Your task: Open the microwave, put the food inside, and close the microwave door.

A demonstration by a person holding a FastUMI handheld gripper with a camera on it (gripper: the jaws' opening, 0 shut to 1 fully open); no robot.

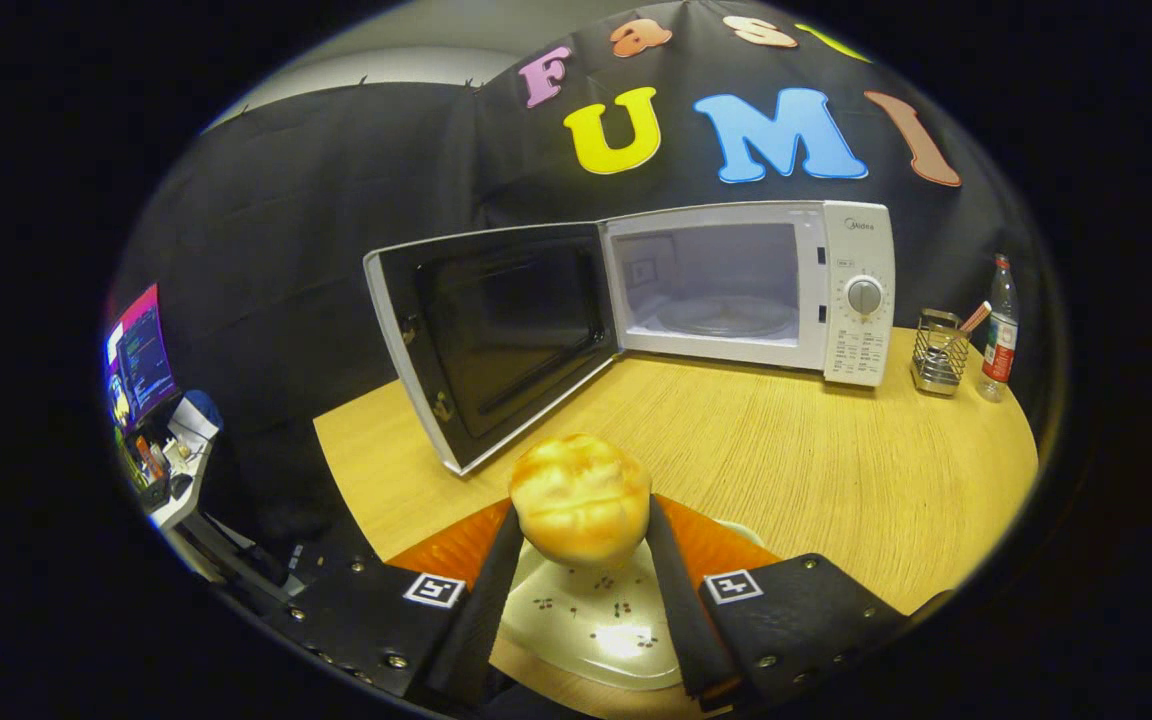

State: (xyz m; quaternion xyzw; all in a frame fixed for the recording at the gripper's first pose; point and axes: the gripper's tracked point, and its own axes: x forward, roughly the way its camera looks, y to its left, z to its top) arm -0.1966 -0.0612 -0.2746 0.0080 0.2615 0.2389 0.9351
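A golden bread bun [581, 495] is held between my two fingers, with my gripper [581, 520] shut on it, lifted just above a pale plate [591, 625] with small cherry prints. The plate rests on an orange mat [706, 540] on the wooden table [816, 470]. Beyond the fingers stands the white microwave [841, 290] with its door [491, 335] swung wide open to the left. Its cavity shows a glass turntable [726, 315] with nothing on it.
To the right of the microwave stand a wire holder [939, 352] and a clear bottle [999, 330] with a red label. A desk with a lit screen [141, 350] sits off the table's left side.
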